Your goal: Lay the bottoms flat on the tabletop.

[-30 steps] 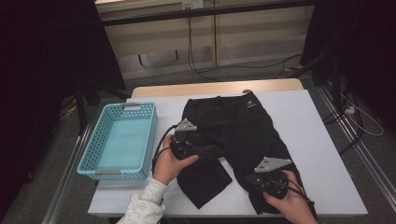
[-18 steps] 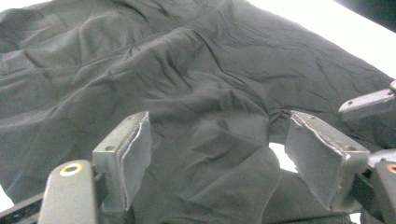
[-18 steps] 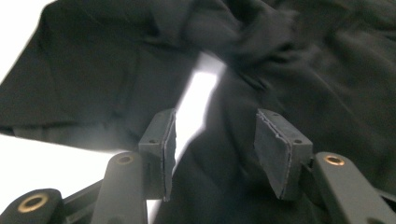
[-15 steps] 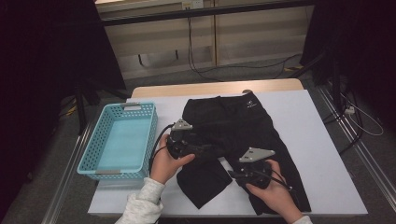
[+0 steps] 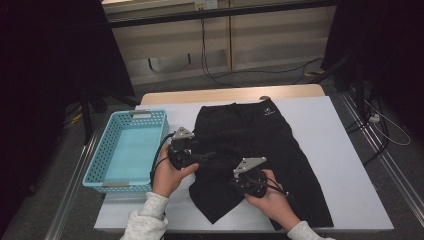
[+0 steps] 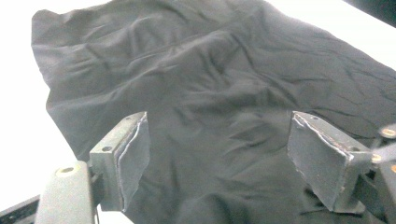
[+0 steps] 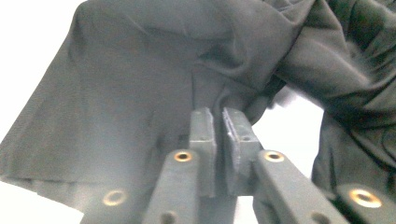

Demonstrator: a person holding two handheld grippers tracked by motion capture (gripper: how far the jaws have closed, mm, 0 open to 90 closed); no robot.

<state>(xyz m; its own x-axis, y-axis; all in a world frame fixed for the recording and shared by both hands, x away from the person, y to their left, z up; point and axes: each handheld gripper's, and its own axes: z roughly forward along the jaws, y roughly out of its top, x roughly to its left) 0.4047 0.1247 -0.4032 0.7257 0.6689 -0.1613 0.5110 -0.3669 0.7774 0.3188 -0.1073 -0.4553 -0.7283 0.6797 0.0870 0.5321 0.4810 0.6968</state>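
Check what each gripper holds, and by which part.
The right gripper is shut on a fold of the black shorts near the crotch. The left gripper is open over them, holding nothing.

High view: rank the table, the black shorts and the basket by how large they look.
1. table
2. shorts
3. basket, though it looks only somewhat smaller than the shorts.
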